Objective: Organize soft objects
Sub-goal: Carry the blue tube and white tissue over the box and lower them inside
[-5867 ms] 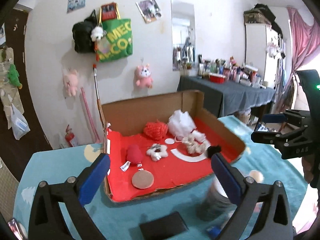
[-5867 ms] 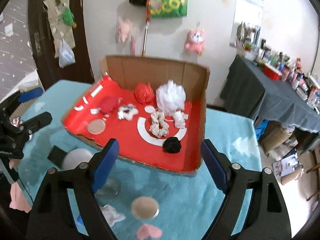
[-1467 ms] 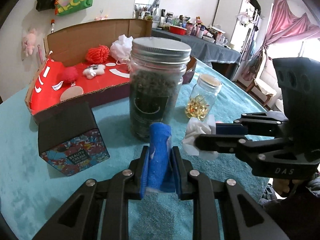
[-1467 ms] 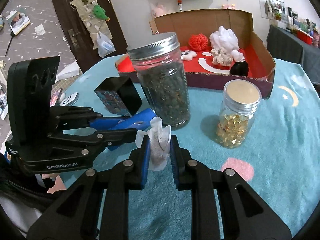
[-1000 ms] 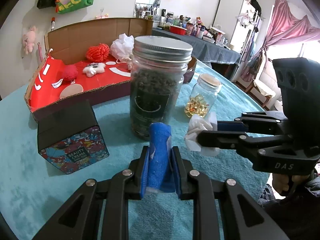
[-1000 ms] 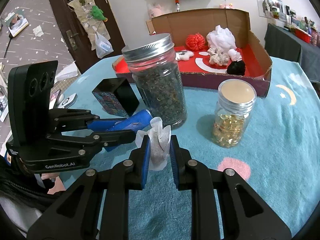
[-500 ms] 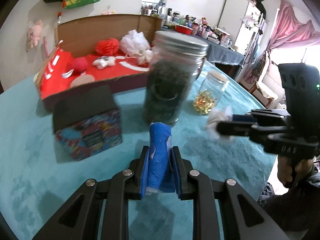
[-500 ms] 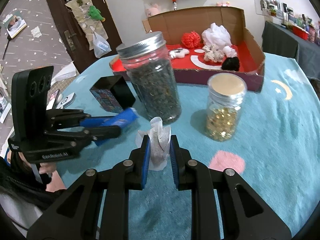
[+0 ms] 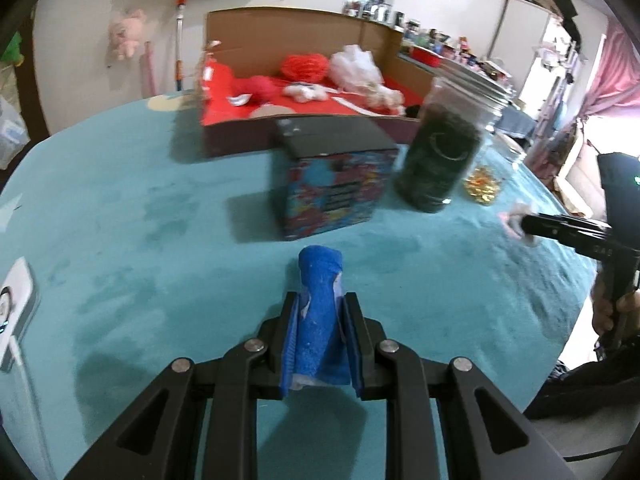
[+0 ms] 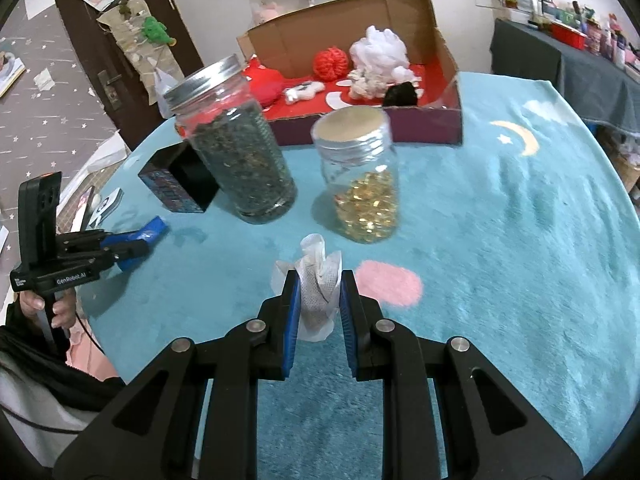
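Observation:
My left gripper (image 9: 322, 312) is shut on a rolled blue cloth (image 9: 321, 304) that sticks up past the fingertips, above the teal table cover. My right gripper (image 10: 319, 300) is shut on a crumpled white mesh pouch (image 10: 318, 284). The cardboard box (image 10: 424, 12) with a red lining stands at the far side and holds a red yarn ball (image 10: 330, 62), a white fluffy puff (image 10: 378, 50), a black pom (image 10: 400, 94) and other soft pieces. In the right wrist view the left gripper (image 10: 132, 242) is at the left with the blue cloth (image 10: 154, 226). The right gripper (image 9: 532, 226) shows blurred at the right of the left wrist view.
A tall jar of dark dried leaves (image 10: 236, 152), a smaller jar of golden capsules (image 10: 362, 184) and a black patterned box (image 9: 332, 176) stand between the grippers and the cardboard box. A card (image 9: 16, 308) lies at the table's left edge. A person's hand (image 10: 48, 304) holds the left gripper.
The left gripper has swung left with the blue cloth, so the patterned box now stands straight ahead. The right gripper has shifted a little with the white pouch. Both grips are unchanged.

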Demonstrator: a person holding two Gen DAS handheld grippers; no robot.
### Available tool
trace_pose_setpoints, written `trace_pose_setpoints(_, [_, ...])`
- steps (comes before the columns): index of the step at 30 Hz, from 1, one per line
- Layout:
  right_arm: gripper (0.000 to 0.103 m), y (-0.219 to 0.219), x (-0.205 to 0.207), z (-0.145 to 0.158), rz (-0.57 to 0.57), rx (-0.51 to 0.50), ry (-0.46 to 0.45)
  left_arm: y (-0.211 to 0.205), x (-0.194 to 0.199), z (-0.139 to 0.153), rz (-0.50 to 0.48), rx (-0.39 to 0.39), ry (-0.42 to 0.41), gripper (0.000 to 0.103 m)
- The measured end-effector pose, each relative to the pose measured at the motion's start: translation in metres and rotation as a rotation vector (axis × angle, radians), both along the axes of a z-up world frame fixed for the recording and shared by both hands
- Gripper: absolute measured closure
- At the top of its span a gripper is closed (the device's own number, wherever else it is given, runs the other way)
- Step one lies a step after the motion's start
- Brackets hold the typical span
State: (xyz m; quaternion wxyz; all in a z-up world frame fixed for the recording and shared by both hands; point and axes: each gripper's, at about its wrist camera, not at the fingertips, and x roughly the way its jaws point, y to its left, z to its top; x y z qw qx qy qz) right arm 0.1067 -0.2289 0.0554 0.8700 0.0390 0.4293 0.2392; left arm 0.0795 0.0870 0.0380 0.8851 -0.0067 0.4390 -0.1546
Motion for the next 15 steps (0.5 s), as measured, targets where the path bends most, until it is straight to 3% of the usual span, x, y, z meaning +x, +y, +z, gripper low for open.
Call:
trace_pose_setpoints(10, [0.085, -0.023, 0.008, -0.002, -0.05, -0.031, 0.017, 0.033, 0.018, 0.006, 0.058, 0.076, -0.056, 0.08])
trace_pose_setpoints(15, [0.085, -0.038, 0.016, -0.006, -0.083, -0.044, 0.032, 0.044, 0.035, 0.005, 0.048, 0.07, -0.07, 0.08])
